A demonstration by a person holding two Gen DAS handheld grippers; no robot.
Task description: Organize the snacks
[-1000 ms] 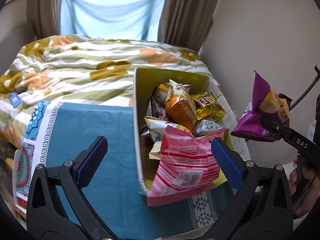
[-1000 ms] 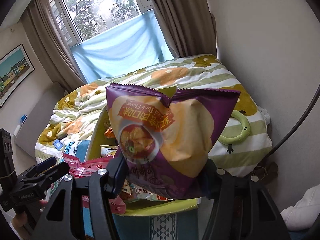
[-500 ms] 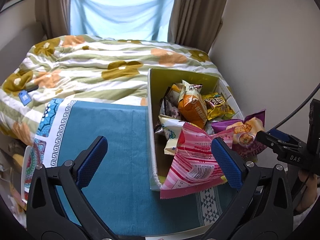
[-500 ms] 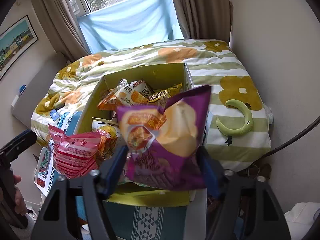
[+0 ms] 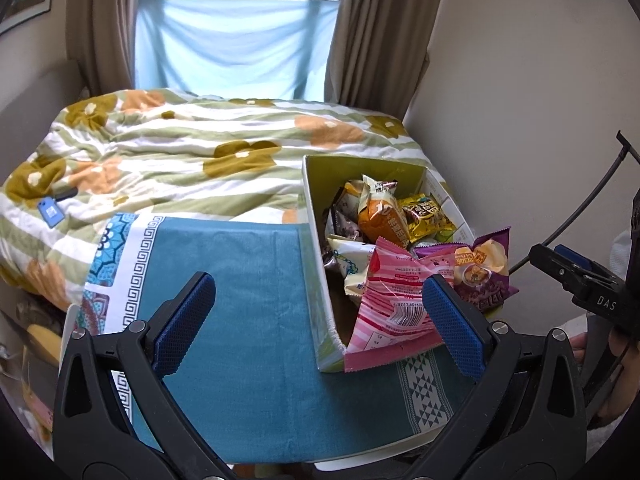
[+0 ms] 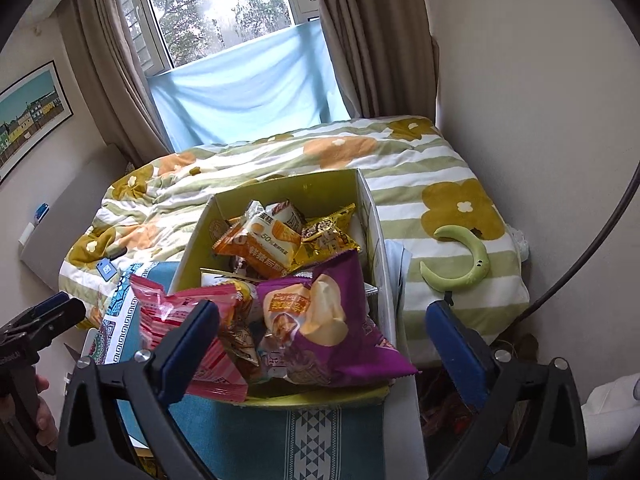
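A yellow-green cardboard box stands on a teal cloth and holds several snack bags. A purple chip bag lies in its near right corner. A pink striped bag leans over the near wall. An orange bag and a yellow bag lie further back. My left gripper is open and empty above the cloth, near the box's near left corner. My right gripper is open and empty just above the purple bag.
The teal cloth covers a small table before a bed with a flowered quilt. A green crescent toy lies on the quilt right of the box. A wall is close on the right. A blue tag lies on the quilt.
My right gripper lowered the purple chip bag into the box and opened, letting it go. My left gripper drew back and stayed open.
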